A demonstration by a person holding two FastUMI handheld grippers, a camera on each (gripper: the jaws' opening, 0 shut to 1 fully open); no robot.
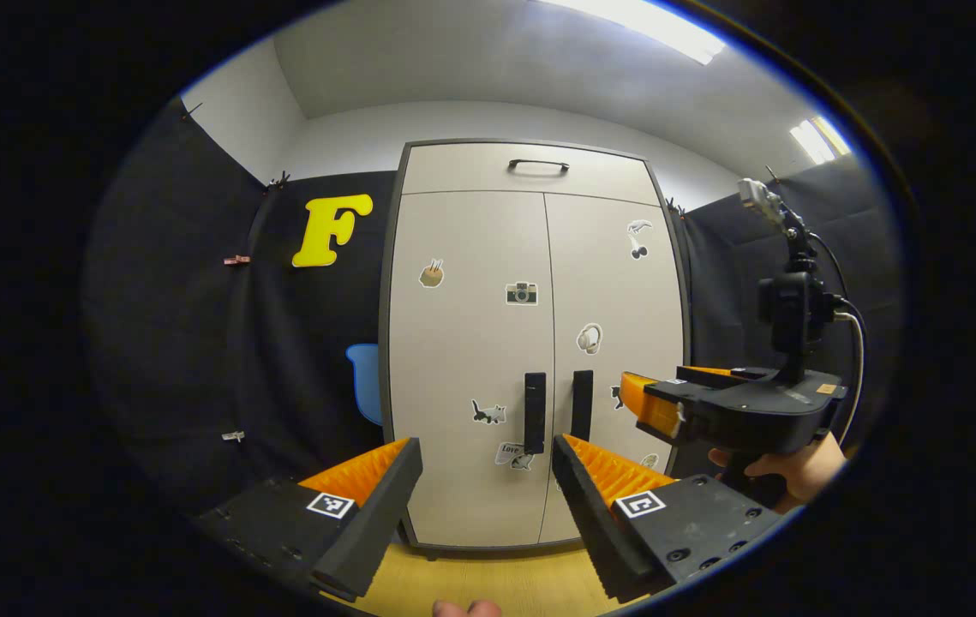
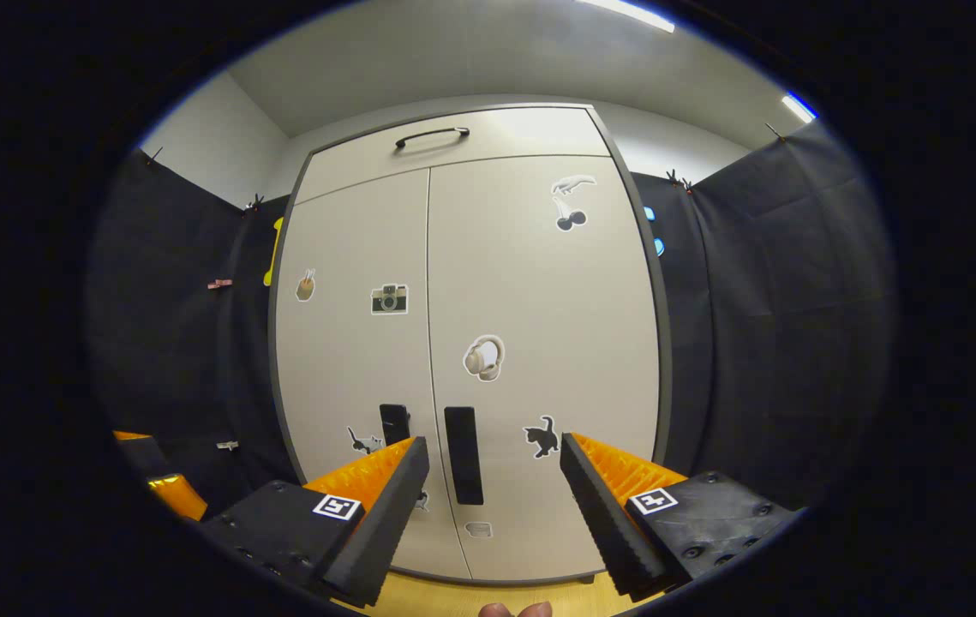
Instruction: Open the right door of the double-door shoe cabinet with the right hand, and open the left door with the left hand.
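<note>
With both hand-held grippers gaping (right (image 2: 494, 497), left (image 1: 488, 497)), I risk clipping the left handle (image 2: 394, 423) instead of the right handle (image 2: 463, 454).

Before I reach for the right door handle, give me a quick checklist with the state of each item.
1. Both cabinet doors closed: ok, right door and left door sit flush.
2. Right claw open: ok, fingers spread.
3. Right door handle between its fingers in the right gripper view: ok, not yet touched.
4. Left claw open: ok.
5. Left door handle ahead of the left claw: ok, slightly right of centre.
6. Doors unlatched: cannot tell.
</note>
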